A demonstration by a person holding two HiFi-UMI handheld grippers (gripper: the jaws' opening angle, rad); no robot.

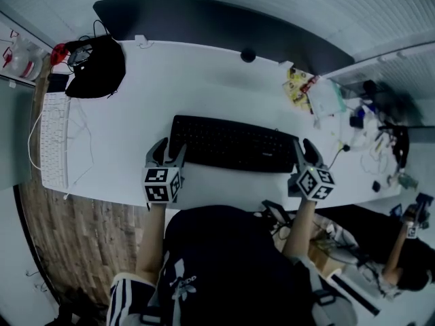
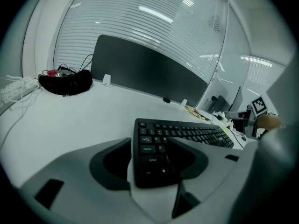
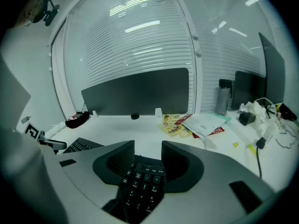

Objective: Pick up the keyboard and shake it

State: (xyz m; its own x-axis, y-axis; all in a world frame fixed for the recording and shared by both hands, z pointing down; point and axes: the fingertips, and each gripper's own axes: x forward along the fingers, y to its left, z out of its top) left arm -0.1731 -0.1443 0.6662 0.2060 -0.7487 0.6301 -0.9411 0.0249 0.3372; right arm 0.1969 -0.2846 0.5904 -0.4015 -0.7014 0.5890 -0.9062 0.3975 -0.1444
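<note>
Desk [image 1: 204, 73], read left to right.

- Far left: white keyboard [image 1: 54, 141] with a loose white cord, not involved.
- Upper left: black bag [image 1: 95, 66], slumped with cables on top. What's inside cannot be seen.
- Left gripper [image 1: 168, 151]: fingers apart, straddling the left end of the black keyboard [image 1: 231, 143]. In its own view the end keys sit between the jaws, with no pad pressing.
- Centre: the black keyboard lies flat on the desk, close to the near edge, not yet lifted.
- Right gripper [image 1: 305, 151]: fingers also apart, with the number-pad end between them and nothing clamped.
- Right: loose yellow packets [image 1: 297, 87] and papers in no container. The dark bottle [image 3: 224, 97] stands upright and capped, its contents hidden.

Risks, as judged:
- If one side closes before the other, the keyboard may get shoved sideways or skew on the desk.
- The hold is only at the thin ends, so a shallow bite could let one end slip during the shake. So near the desk edge, it could drop off the front.
- Cables and clutter [image 1: 380, 141] lie near the right end. A wide shake might snag or sweep them.
</note>
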